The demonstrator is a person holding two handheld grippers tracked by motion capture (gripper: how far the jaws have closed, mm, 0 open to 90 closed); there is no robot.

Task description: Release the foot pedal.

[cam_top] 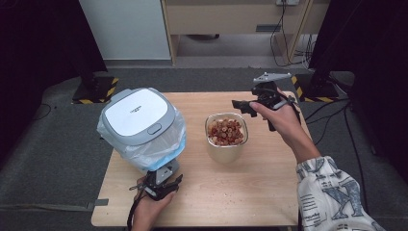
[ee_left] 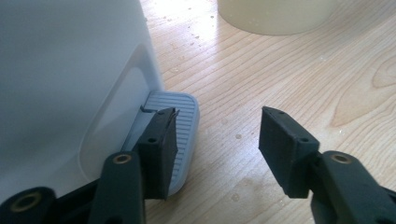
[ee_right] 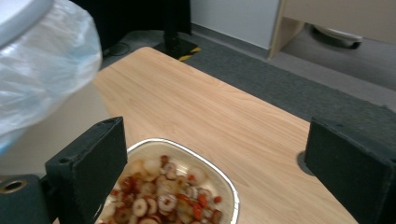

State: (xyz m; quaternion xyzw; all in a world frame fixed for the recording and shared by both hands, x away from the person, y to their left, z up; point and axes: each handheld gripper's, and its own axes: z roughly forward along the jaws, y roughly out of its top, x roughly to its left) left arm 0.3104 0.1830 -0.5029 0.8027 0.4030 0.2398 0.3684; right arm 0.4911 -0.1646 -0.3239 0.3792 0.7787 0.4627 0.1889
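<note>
On the wooden table [cam_top: 226, 192] stands a white pedal bin [cam_top: 139, 127] with a grey-rimmed lid [cam_top: 136, 114] shut flat and a clear plastic liner [cam_top: 166, 147] bulging out below the rim. At its base, toward the near edge, a grey ribbed foot pedal [ee_left: 180, 126] juts out onto the wood.

Left gripper [cam_top: 163, 185] held low at the near edge, just in front of the bin; jaws released, spread apart with bare table between them. One jaw lies over the pedal's edge, touching or almost touching it — cannot tell which; the other stands clear over the wood, well apart from the pedal.

To the right of the bin, near the table's middle, a pale square container [cam_top: 226, 137] with a metallic rim, filled with round slices in red, brown and cream [ee_right: 163, 196].

Right gripper [cam_top: 250, 107] raised above the table just beyond and to the right of the container, held in the person's hand [cam_top: 281, 118], patterned sleeve [cam_top: 329, 187] trailing toward the lower right. Jaws released — set wide apart, nothing between them, with the container's far rim [ee_right: 205, 156] seen below and between them in the right gripper view.

Dark grey carpet [cam_top: 53, 144] around the table; light wooden furniture [cam_top: 231, 19] at the far wall.
</note>
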